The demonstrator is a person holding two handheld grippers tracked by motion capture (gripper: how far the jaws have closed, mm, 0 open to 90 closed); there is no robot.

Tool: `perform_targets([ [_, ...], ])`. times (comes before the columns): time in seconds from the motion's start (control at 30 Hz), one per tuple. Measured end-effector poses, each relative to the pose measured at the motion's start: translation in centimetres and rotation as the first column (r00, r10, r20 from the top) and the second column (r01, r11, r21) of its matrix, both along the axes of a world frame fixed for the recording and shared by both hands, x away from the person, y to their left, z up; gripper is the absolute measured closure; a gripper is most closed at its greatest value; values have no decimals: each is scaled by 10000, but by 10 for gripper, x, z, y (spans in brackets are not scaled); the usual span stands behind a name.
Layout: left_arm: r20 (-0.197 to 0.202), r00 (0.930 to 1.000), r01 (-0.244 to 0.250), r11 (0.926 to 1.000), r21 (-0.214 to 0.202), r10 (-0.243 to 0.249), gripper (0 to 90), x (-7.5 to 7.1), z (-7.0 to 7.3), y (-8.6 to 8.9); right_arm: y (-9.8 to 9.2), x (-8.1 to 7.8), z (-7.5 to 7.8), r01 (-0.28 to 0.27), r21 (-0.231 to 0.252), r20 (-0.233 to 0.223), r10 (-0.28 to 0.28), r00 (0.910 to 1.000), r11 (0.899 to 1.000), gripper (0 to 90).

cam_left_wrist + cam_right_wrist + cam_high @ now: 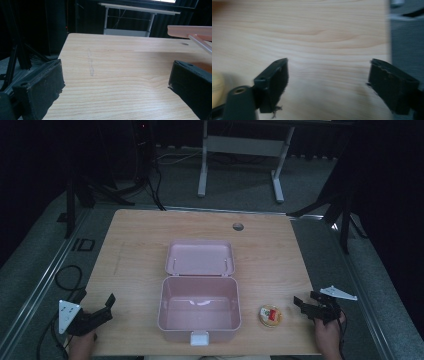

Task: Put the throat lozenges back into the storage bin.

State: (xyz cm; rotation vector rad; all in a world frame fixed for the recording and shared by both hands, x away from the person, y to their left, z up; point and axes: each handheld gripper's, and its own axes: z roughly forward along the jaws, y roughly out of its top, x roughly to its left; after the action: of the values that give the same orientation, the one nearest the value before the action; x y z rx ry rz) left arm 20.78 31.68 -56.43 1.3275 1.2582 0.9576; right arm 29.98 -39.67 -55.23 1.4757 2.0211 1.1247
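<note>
A pink plastic box point(199, 308) stands open in the middle of the wooden table point(135, 245), its lid point(200, 257) laid back behind it. Nothing lies inside it. A small round yellow item with a red and green label point(270, 315) rests on the table just right of the box. My left gripper point(98, 308) is open at the table's front left corner, jaws wide over bare wood point(115, 82). My right gripper point(306, 301) is open at the front right, a short way right of the round item, with bare wood point(327, 75) between its jaws.
The box's lid edge point(190, 31) shows at the upper right of the left gripper view. A cable hole point(238, 226) sits near the table's far edge. Beyond the table stand a white desk frame point(240, 150) and black stands point(75, 195). The table's right edge point(390, 37) is close to my right gripper.
</note>
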Motion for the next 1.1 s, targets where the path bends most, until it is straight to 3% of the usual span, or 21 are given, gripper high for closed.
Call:
perform_targets([
  [0.07, 3, 10000, 38, 10000, -4, -38, 3, 0, 0, 0, 1, -2, 1, 82, -608, -73, -87, 9999, 9981, 204],
  [0.2, 10, 10000, 56, 10000, -10, -56, 3, 0, 0, 0, -3, -5, 6, -278, -924, -511, 231, 9984, 9953, 209],
  [0.33, 18, 10000, 63, 10000, -31, -63, 3, 0, 0, 0, -2, -9, 14, -798, -1945, -971, 618, 9933, 9777, 183],
  [0.4, 10, 10000, 80, 10000, -29, -80, 3, 0, 0, 0, -3, -9, 18, -1254, -2143, -1509, 940, 9841, 9687, 134],
  [0.5, 3, 10000, 82, 10000, -29, -82, 3, 0, 0, 0, -2, -8, 22, -2000, -2595, -2390, 1378, 9612, 9448, 126],
  [0.53, 3, 10000, 82, 10000, -29, -82, 3, 0, 0, 0, -2, -8, 22, -2000, -2595, -2390, 1378, 9612, 9448, 126],
  [0.57, 0, 10000, 79, 10000, -25, -79, 3, 0, 0, 0, 0, -7, 25, -2611, -2746, -3075, 1727, 9357, 9254, 122],
  [0.63, -6, 10000, 85, 10000, -24, -85, 3, 0, 0, 0, 3, -6, 28, -3228, -2962, -3774, 2003, 9041, 8989, 121],
  [0.77, -11, 9999, 112, 9999, -56, -112, 3, 0, 0, 0, 10, -2, 32, -4138, -3357, -4689, 2308, 8525, 8462, 122],
  [0.83, -11, 9999, 120, 9999, -55, -120, 3, 0, 0, 0, 15, 0, 34, -4656, -3284, -5298, 2478, 8111, 8218, 122],
  [0.87, -11, 9999, 115, 9999, -52, -116, 3, 0, 0, 0, 19, 0, 36, -4907, -3434, -5481, 2534, 7971, 8008, 122],
  [0.93, -12, 9999, 123, 9999, -56, -123, 3, 0, 0, 0, 26, 1, 38, -5390, -3451, -5891, 2697, 7617, 7684, 122],
  [0.97, -14, 9999, 123, 9999, -57, -123, 3, 0, 0, 0, 31, 2, 39, -5535, -3569, -5978, 2714, 7543, 7525, 122],
  [1.03, -14, 9999, 127, 9999, -59, -127, 3, 0, 0, 0, 39, 3, 42, -5866, -3461, -6314, 2806, 7229, 7322, 122],
  [1.07, -11, 9999, 130, 9999, -57, -130, 3, 0, 0, 0, 43, 4, 42, -6005, -3524, -6419, 2815, 7132, 7178, 122],
  [1.1, -10, 9999, 130, 9999, -56, -130, 3, 0, 0, 0, 47, 6, 43, -6187, -3469, -6603, 2849, 6949, 7049, 122],
])
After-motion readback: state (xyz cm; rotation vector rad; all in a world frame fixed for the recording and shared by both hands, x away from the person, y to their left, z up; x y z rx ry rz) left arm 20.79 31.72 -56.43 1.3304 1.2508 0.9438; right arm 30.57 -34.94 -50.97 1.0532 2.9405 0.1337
